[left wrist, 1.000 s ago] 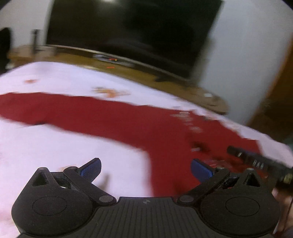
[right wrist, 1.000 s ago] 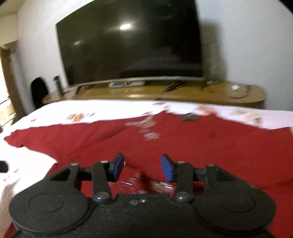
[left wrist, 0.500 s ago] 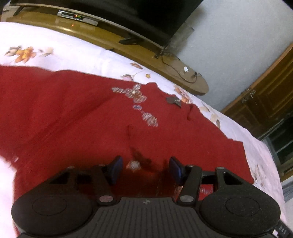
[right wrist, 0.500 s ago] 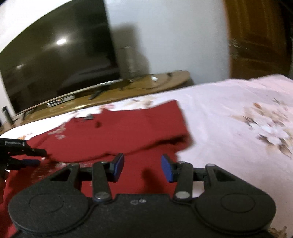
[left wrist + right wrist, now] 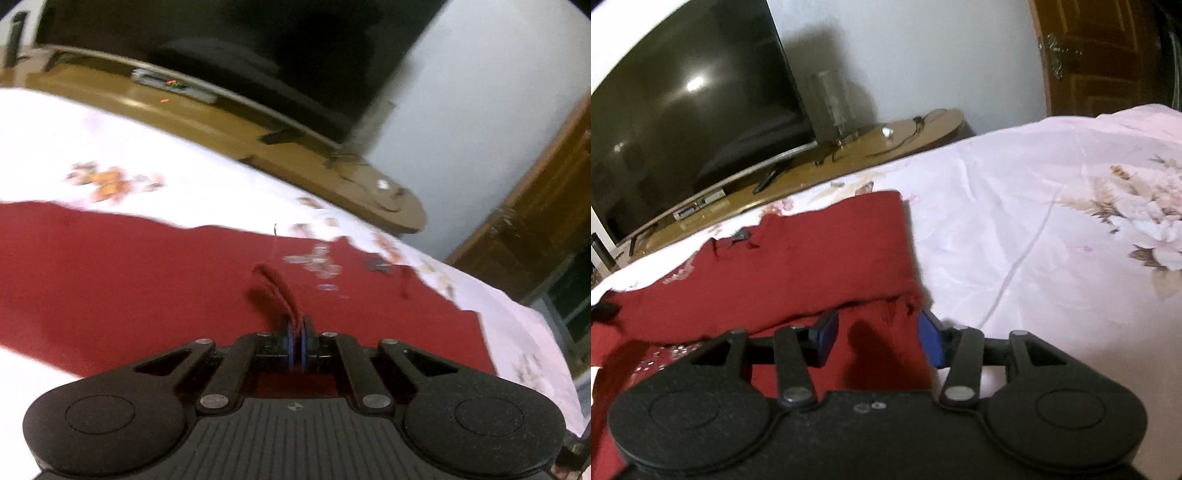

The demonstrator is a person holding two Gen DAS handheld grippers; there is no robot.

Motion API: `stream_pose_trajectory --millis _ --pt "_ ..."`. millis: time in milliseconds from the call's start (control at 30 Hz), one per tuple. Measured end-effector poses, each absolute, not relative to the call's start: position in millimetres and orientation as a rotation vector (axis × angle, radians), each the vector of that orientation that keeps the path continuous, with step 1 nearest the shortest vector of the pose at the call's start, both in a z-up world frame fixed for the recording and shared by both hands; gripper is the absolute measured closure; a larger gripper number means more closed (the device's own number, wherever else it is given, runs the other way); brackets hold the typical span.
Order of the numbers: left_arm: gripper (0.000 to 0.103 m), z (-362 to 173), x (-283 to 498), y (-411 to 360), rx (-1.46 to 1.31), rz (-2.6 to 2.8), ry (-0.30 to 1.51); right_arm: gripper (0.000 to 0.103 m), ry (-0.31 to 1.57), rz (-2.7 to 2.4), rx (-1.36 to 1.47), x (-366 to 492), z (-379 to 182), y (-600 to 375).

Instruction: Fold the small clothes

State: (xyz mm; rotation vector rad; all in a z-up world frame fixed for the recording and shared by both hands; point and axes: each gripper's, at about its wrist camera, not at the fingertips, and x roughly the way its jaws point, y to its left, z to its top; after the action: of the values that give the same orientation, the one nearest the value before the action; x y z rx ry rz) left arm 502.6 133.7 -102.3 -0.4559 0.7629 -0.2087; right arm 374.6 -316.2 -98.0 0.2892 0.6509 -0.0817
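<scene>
A dark red knitted garment [image 5: 129, 266] with shiny decorations lies spread on a white floral bedsheet [image 5: 55, 133]. My left gripper [image 5: 297, 341] is shut on a pinched fold of the red fabric, which sticks up in front of the blue pads. In the right wrist view the same red garment [image 5: 798, 266] lies with its right part folded over. My right gripper [image 5: 879, 332] is open, its blue pads [image 5: 932, 341] low over the garment's frayed right edge.
A large dark television [image 5: 683, 103] stands on a wooden console [image 5: 886, 144] beyond the bed. A wooden cabinet [image 5: 524, 236] stands at the right. White sheet with flower prints [image 5: 1071, 240] stretches to the right of the garment.
My left gripper has closed on a fold of the red garment; it was open half a second ago. My right gripper has come lower over the garment's right edge and stays open.
</scene>
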Motion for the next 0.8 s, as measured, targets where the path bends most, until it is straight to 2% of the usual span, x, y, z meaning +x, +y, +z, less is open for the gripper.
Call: stream_pose_trajectory --millis 300,467,567,700,800 --pt "0.100 -130 513 146 -0.459 -0.194 0.822 0.055 0.693 -0.111 0.261 388 -111 -319" --pt "0.100 -137 513 142 -0.459 -0.189 0.831 0.055 0.554 -0.049 0.337 381 -90 -328" --pt "0.100 -136 512 141 -0.460 -0.186 0.825 0.056 0.559 -0.018 0.364 407 -88 -339" --pt "0.100 -137 512 140 -0.461 -0.185 0.815 0.063 0.568 0.023 0.414 449 -95 -357" --pt "0.100 -137 514 138 -0.462 -0.186 0.808 0.060 0.588 0.084 0.429 474 -101 -361"
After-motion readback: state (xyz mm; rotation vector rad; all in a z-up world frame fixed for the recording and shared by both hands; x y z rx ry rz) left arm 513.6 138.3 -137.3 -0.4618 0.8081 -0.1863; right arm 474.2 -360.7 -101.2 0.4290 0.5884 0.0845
